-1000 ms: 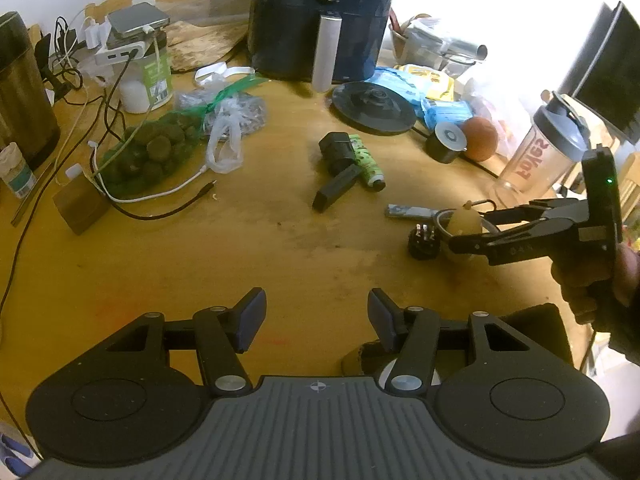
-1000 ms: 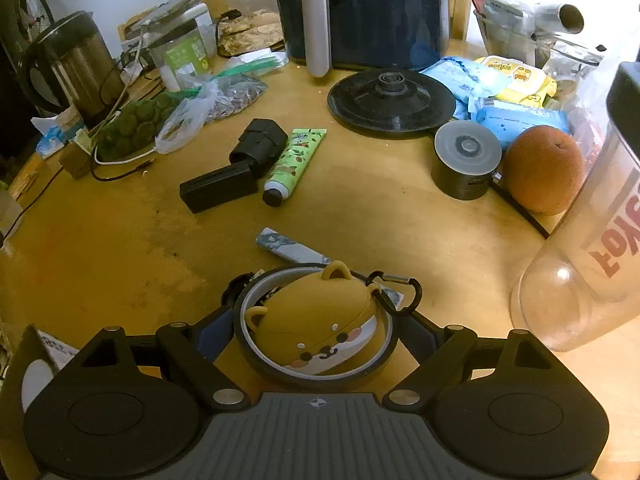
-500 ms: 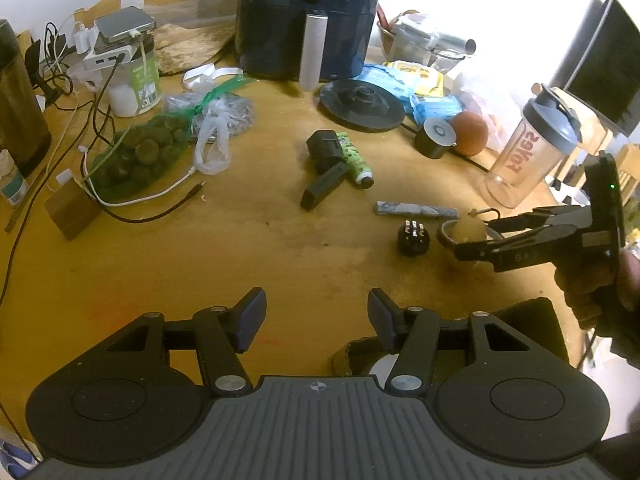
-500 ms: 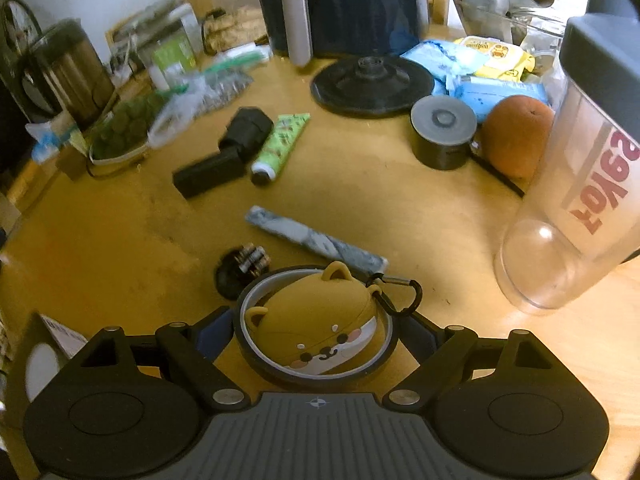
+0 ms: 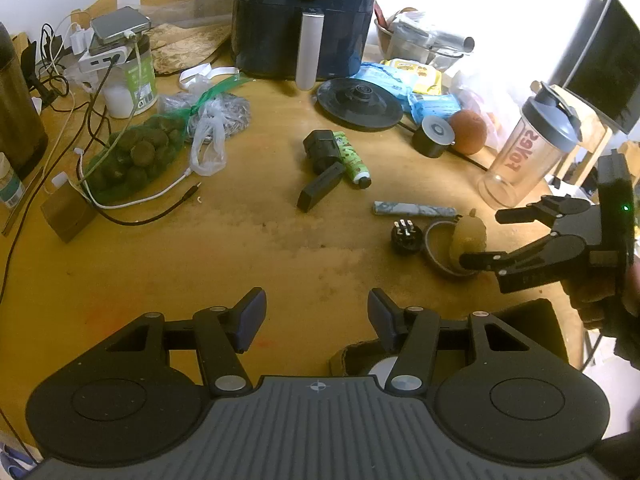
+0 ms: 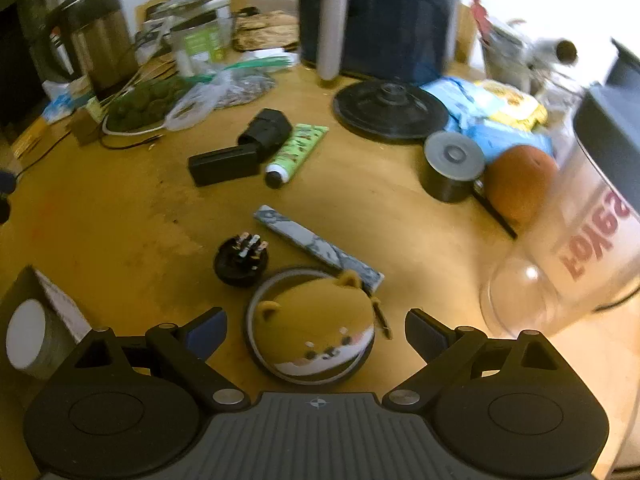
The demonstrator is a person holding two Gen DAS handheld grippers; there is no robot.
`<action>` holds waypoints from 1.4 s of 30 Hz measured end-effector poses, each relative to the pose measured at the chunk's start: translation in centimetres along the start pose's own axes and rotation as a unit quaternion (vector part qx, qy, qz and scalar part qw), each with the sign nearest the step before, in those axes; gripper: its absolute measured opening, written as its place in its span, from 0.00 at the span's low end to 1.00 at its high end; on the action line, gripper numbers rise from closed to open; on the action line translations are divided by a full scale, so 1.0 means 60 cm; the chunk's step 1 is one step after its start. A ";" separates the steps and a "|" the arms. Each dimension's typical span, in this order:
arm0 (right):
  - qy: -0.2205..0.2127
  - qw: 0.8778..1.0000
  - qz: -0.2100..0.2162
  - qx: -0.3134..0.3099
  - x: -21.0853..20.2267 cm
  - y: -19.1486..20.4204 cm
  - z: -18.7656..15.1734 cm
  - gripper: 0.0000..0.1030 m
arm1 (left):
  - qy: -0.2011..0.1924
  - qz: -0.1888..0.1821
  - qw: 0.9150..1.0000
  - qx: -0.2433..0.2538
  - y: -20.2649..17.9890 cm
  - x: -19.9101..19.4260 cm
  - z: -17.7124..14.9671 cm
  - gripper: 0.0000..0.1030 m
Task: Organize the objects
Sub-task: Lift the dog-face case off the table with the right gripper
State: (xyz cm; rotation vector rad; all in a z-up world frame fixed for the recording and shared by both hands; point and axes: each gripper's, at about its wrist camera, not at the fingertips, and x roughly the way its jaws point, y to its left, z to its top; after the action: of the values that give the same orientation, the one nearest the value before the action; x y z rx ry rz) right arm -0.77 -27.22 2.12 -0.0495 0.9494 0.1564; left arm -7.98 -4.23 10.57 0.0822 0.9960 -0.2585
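Note:
A yellow dog-shaped case point(image 6: 320, 328) lies inside a dark tape ring point(image 6: 260, 340) on the wooden table point(image 6: 120, 220). My right gripper point(image 6: 316, 330) straddles the ring; its jaws are opening, and both pads stand clear of the ring's sides. The left wrist view shows the same case point(image 5: 468, 236) and ring point(image 5: 434, 240) in front of the right gripper point(image 5: 498, 236), which a hand holds. Over bare table at the near edge, my left gripper point(image 5: 316, 314) stands open with nothing between its fingers.
A black plug adapter point(image 6: 240, 264) and a grey patterned bar point(image 6: 316, 244) lie just beyond the ring. A clear shaker bottle point(image 6: 580, 240) stands close on the right, with an orange point(image 6: 520, 180) and a black lidded tin point(image 6: 452, 164) behind. A green tube point(image 6: 298, 150), a black charger point(image 6: 240, 156) and an air fryer point(image 5: 308, 16) lie farther back.
The right gripper carried the ring and case toward the near right part of the table. Its fingers, which clamped the ring before, have spread away from it. The left gripper stayed put.

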 end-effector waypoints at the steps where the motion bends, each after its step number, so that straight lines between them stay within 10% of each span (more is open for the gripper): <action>1: -0.001 1.000 0.001 -0.004 0.000 0.002 0.001 0.93 | 0.000 0.000 1.000 0.000 0.000 0.001 0.001 0.54; 25: 0.047 0.993 0.052 -0.100 0.052 -0.015 0.012 0.78 | 0.001 0.002 1.000 -0.004 0.000 0.007 0.008 0.54; 42: -0.014 0.999 0.034 -0.014 -0.045 -0.023 0.028 0.76 | -0.017 -0.023 0.999 0.043 -0.034 0.029 0.042 0.54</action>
State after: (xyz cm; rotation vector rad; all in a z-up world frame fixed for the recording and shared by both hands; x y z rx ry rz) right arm -0.76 -28.68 5.24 -0.0404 0.9212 0.2318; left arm -5.52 -7.00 10.58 0.1325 0.9543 -0.3438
